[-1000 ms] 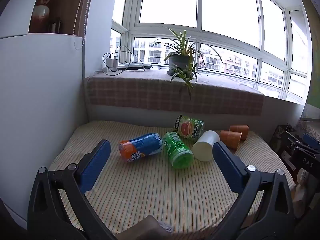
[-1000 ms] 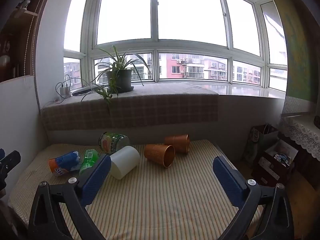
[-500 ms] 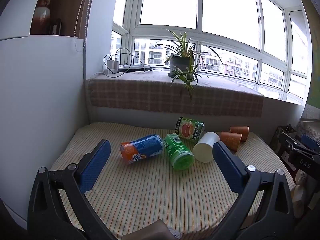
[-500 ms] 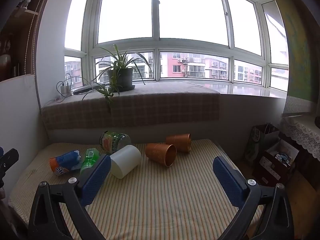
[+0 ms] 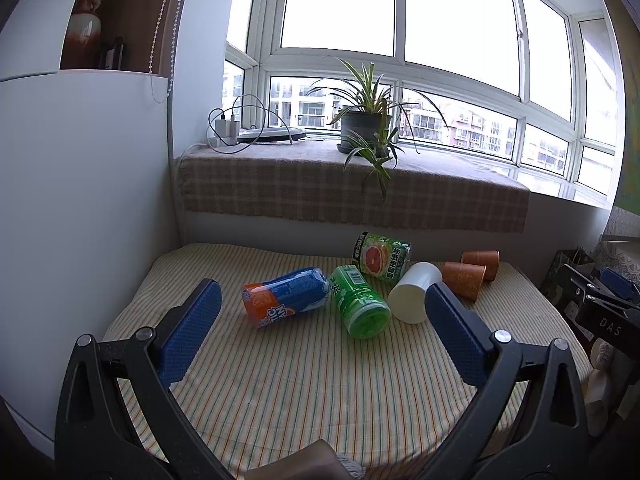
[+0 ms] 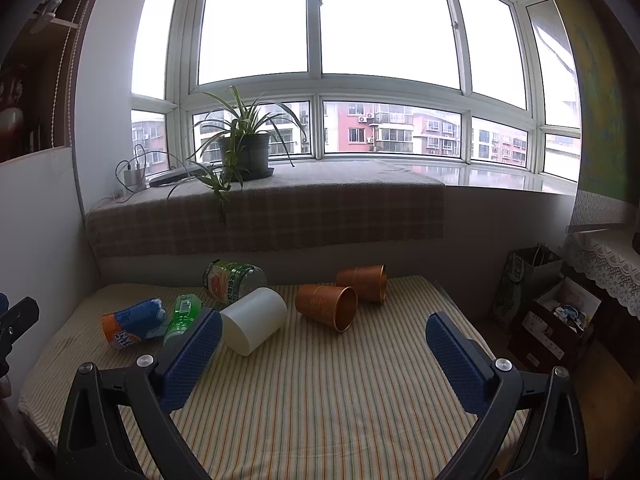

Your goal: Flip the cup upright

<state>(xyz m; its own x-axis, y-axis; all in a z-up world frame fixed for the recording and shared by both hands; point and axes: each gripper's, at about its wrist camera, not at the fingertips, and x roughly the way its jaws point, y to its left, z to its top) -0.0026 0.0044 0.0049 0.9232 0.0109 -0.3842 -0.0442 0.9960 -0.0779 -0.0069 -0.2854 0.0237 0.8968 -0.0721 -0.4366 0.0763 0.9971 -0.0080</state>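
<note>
A white cup [image 6: 253,319] lies on its side on the striped tablecloth; it also shows in the left wrist view [image 5: 414,296]. Two orange cups lie on their sides to its right: the nearer [image 6: 327,305] [image 5: 464,283] and the farther [image 6: 363,281] [image 5: 481,263]. My left gripper [image 5: 320,336] is open and empty, held above the table in front of the lying bottles. My right gripper [image 6: 322,354] is open and empty, short of the cups.
A blue-orange bottle [image 5: 285,295], a green bottle [image 5: 360,306] and a grapefruit-label bottle [image 5: 381,256] lie beside the cups. A potted plant [image 6: 244,148] and chargers [image 5: 226,126] stand on the sill. A white cabinet [image 5: 80,200] is left; bags and boxes [image 6: 552,312] are right.
Both views have crept slightly closer to the table; the objects have not moved and both grippers stay open.
</note>
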